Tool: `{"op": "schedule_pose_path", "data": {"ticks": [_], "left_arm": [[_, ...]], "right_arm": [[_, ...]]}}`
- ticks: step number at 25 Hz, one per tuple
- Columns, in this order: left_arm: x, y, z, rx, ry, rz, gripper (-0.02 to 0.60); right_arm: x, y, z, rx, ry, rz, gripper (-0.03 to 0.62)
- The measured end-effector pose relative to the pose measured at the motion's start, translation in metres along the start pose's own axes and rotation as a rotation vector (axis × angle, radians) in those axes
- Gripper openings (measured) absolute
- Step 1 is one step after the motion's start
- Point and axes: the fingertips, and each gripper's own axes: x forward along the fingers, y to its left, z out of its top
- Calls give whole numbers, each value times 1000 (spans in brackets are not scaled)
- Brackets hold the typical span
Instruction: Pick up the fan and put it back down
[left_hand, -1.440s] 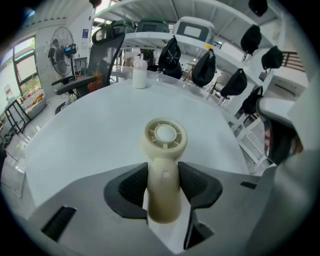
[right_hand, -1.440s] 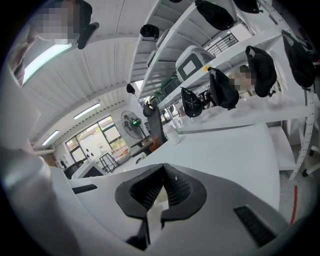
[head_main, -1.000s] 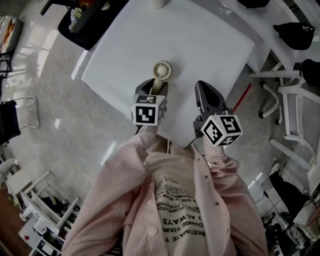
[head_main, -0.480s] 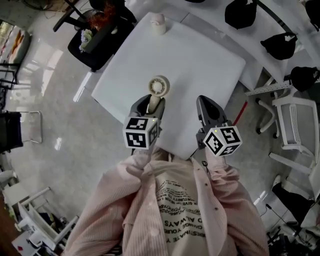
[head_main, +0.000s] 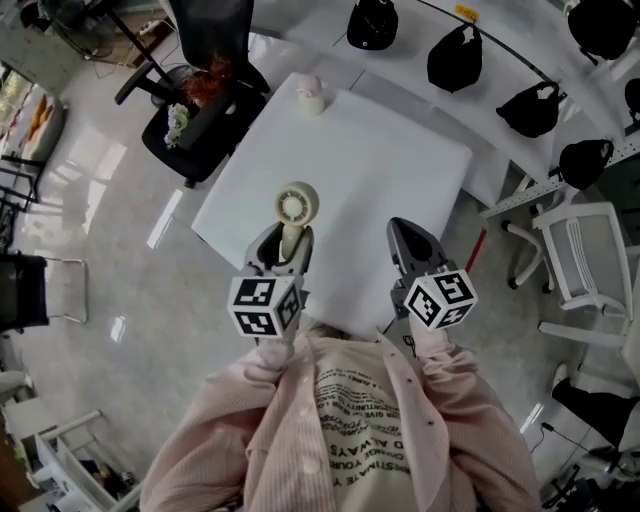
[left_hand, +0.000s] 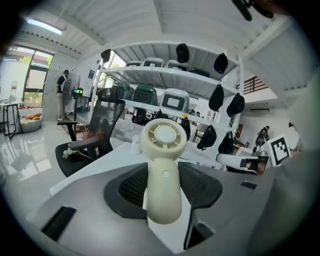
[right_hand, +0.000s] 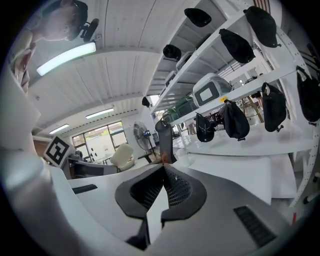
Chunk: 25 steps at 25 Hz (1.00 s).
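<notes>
The cream handheld fan (head_main: 296, 207) has a round head and a thick handle. My left gripper (head_main: 283, 238) is shut on that handle and holds the fan upright in the air above the near edge of the white table (head_main: 390, 160). In the left gripper view the fan (left_hand: 162, 165) fills the gap between the black pads (left_hand: 131, 187), its head pointing away from me. My right gripper (head_main: 405, 238) hovers beside it on the right, apart from the fan. Its jaws meet at the tips with nothing between them, as the right gripper view (right_hand: 163, 169) shows.
A small white cup (head_main: 310, 97) stands at the table's far corner. A black office chair (head_main: 200, 100) with flowers on its seat is at the far left. Black caps (head_main: 452, 58) hang along white shelving behind. A white chair (head_main: 580, 260) stands right.
Both grippers have risen, the left one more. The fan has come up off the table in the left gripper and now sits higher, tilted more level.
</notes>
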Motion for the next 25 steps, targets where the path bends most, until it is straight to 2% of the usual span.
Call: {"op": "schedule_pose_path", "data": {"ticks": [6,25], "left_arm": [[-24,3,25,9,-89,15,184],[-61,23,57,13,-223,81,184]], "right_arm": [[-7,1,9,-7,-30,5,-2],[-17,1,73,-54,-190,17,-2]]}}
